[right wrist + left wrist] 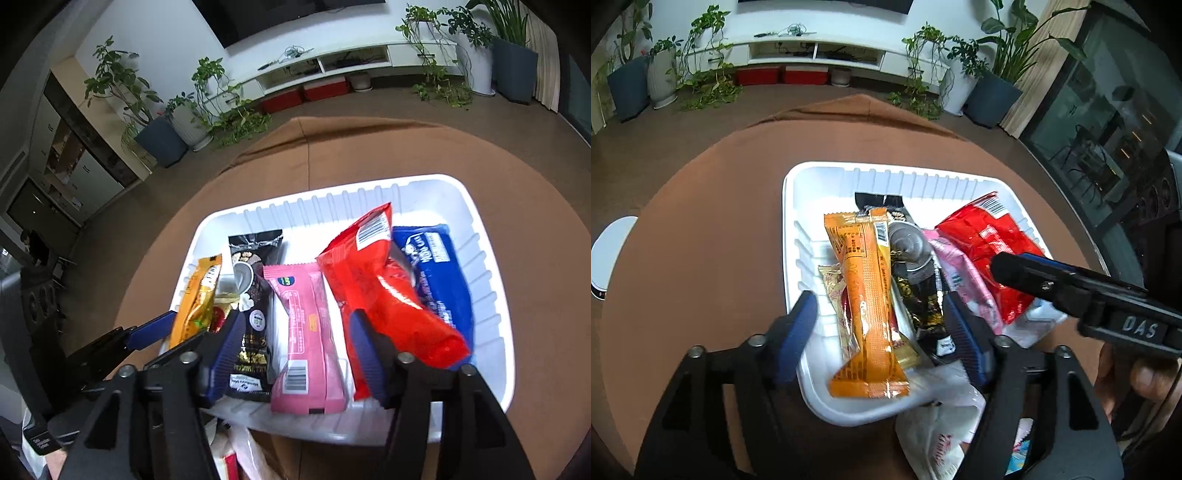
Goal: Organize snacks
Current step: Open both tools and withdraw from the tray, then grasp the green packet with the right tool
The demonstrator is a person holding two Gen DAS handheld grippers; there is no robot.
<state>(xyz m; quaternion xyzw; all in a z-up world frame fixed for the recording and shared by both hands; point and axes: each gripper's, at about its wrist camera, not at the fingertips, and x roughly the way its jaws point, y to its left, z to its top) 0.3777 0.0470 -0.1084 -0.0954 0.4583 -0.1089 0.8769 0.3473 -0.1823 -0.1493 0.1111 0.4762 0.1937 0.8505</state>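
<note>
Here, ribbed white plastic tray [491, 295], glossy crinkled packets — left gripper [882, 332], right gripper [295, 354] both agape, empty.

At six o'clock the white plastic bag [938, 439] runs off the frame; the red packet [384, 291] covers the blue packet's [439, 273] left side.

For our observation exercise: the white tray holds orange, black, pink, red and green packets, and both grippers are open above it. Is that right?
Not quite. There is no green packet: the right wrist view shows a blue packet beside the red packet in the white tray. Left gripper and right gripper are open.
</note>
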